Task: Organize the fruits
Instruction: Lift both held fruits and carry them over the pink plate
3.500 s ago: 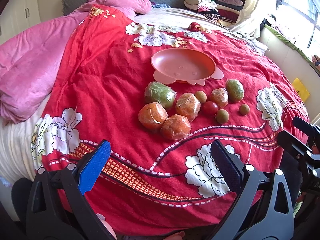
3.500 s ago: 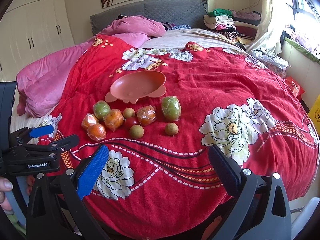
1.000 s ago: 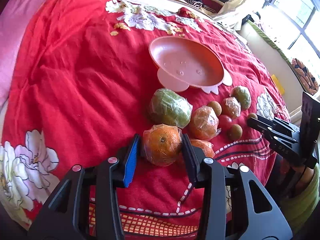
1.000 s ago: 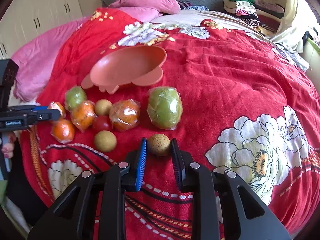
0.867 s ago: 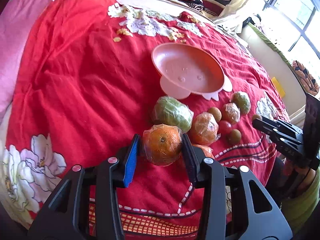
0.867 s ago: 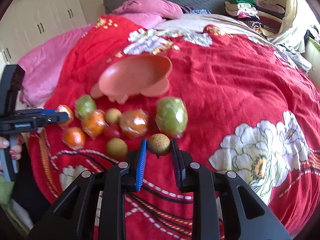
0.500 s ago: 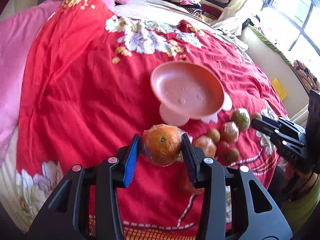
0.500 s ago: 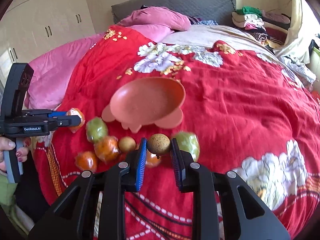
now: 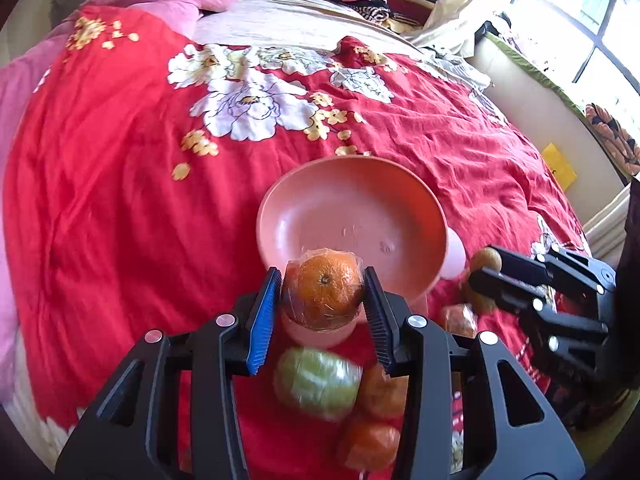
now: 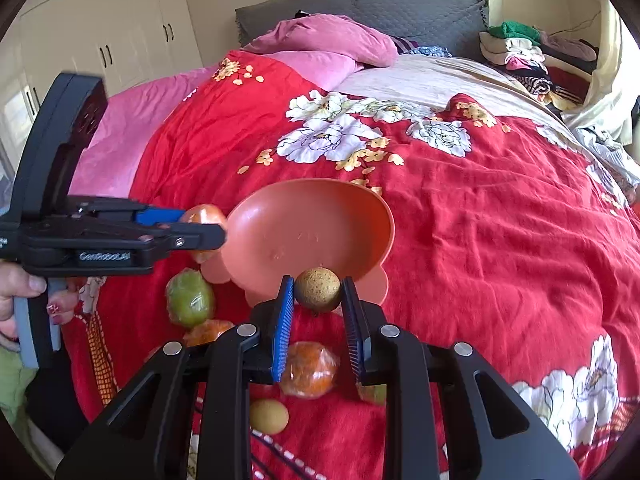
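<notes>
My left gripper (image 9: pixel 320 300) is shut on a plastic-wrapped orange (image 9: pixel 325 294) and holds it in the air at the near rim of the pink bowl (image 9: pixel 352 196). My right gripper (image 10: pixel 318 300) is shut on a small round brown fruit (image 10: pixel 318 289) at the bowl's (image 10: pixel 312 216) near edge. The bowl is empty. Below on the red bedspread lie a wrapped green fruit (image 9: pixel 318 384), wrapped oranges (image 9: pixel 370 446), another wrapped orange (image 10: pixel 308 370) and a small brown fruit (image 10: pixel 269 416).
The red floral bedspread (image 9: pixel 120 160) covers a large bed. A pink quilt (image 10: pixel 120 128) and pink pillow (image 10: pixel 328 40) lie at the left and back. Folded clothes (image 10: pixel 520 52) are stacked at the far right. Each gripper shows in the other's view.
Both grippers, each holding its fruit, have risen and moved forward from the fruit pile to the bowl's near rim. The bowl now looks nearer and larger.
</notes>
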`<action>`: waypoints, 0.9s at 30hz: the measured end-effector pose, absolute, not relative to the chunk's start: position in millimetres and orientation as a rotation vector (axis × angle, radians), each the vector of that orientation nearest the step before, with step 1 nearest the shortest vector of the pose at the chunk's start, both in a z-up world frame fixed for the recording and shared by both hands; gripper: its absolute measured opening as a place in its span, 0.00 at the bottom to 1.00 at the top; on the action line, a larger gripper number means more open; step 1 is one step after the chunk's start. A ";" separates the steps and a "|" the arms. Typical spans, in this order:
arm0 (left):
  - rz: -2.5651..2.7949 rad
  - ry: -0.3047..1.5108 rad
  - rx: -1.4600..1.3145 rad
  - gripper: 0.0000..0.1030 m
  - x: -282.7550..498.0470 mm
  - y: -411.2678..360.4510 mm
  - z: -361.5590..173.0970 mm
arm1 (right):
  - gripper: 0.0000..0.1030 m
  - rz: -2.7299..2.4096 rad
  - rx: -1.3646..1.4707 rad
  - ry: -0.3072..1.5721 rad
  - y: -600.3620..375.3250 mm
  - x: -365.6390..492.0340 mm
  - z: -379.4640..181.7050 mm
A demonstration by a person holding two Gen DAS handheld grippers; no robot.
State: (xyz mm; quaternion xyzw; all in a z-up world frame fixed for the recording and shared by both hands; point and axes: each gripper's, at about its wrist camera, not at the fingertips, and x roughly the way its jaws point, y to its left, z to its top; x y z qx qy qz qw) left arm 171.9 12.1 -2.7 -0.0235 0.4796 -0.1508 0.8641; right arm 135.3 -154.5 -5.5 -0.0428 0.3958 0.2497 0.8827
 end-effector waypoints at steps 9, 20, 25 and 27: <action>-0.317 1.054 -0.007 0.32 207.7 0.1 -14.4 | 0.22 0.544 -0.125 0.847 -141.2 148.7 -17.2; -0.315 1.086 0.015 0.32 222.7 -5.9 -29.1 | 0.22 0.561 -0.140 0.865 -129.4 160.3 -25.9; -0.311 1.096 0.025 0.32 227.0 -9.4 -33.3 | 0.22 0.569 -0.143 0.867 -128.0 161.5 -29.9; -0.310 1.094 0.028 0.32 228.3 -10.4 -33.8 | 0.22 0.569 -0.139 0.873 -129.1 162.6 -32.3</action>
